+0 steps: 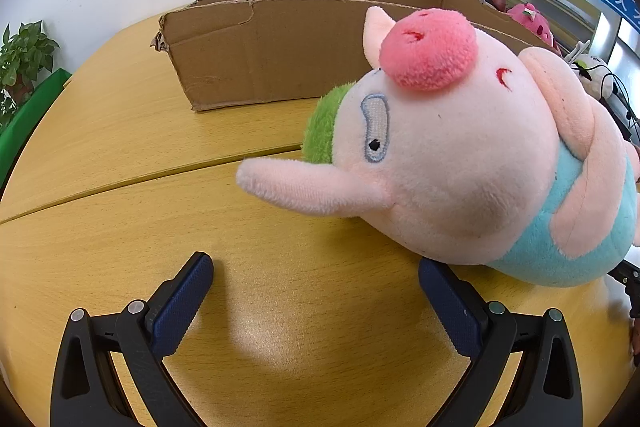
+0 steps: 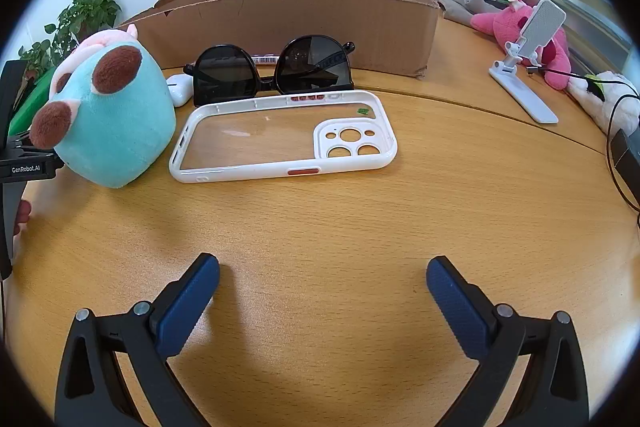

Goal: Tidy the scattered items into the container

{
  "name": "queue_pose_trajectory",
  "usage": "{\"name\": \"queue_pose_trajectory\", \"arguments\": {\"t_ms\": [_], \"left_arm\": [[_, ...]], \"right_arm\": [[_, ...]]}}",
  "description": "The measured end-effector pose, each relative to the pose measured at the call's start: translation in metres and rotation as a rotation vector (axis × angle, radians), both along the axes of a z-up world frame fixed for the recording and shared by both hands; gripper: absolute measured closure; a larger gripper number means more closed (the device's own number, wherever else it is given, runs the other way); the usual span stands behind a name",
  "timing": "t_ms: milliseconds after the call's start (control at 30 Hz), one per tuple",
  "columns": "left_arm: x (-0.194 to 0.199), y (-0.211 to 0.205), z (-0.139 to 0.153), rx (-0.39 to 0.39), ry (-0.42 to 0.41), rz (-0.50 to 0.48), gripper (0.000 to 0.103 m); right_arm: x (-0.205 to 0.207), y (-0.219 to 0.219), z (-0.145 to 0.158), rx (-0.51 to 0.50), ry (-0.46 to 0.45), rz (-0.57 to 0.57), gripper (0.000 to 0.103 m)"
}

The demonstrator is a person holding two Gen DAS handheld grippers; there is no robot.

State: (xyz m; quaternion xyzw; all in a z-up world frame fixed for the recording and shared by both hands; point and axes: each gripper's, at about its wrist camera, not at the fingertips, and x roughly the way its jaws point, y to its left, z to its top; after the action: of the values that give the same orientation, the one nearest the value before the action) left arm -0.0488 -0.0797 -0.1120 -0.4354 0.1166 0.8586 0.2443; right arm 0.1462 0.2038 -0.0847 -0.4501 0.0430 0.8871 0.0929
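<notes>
Both grippers, left (image 1: 316,277) and right (image 2: 323,273), stand wide open over the table (image 2: 320,227), holding nothing. Pig (image 1: 460,155) lies just beyond the left gripper's right finger. Case (image 2: 280,137), sunglasses (image 2: 272,71) and earbud case (image 2: 179,89) lie near the box (image 2: 288,23).

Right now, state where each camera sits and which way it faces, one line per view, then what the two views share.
Left wrist: on the left gripper, low over the wooden table, facing the cardboard box with the pig plush close on its right; both blue-padded fingers show, open.
Right wrist: on the right gripper, also facing the box, over the phone case, sunglasses and earbud case; its open fingers show.
Shared: table, box, pig plush, pink plush.
</notes>
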Motion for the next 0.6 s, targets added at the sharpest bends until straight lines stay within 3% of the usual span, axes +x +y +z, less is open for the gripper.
{"name": "queue_pose_trajectory", "arguments": {"t_ms": [600], "left_arm": [[0.035, 0.005, -0.001, 0.007, 0.0, 0.104, 0.0]], "right_arm": [[-0.004, -0.005, -0.001, 0.006, -0.001, -0.004, 0.0]]}}
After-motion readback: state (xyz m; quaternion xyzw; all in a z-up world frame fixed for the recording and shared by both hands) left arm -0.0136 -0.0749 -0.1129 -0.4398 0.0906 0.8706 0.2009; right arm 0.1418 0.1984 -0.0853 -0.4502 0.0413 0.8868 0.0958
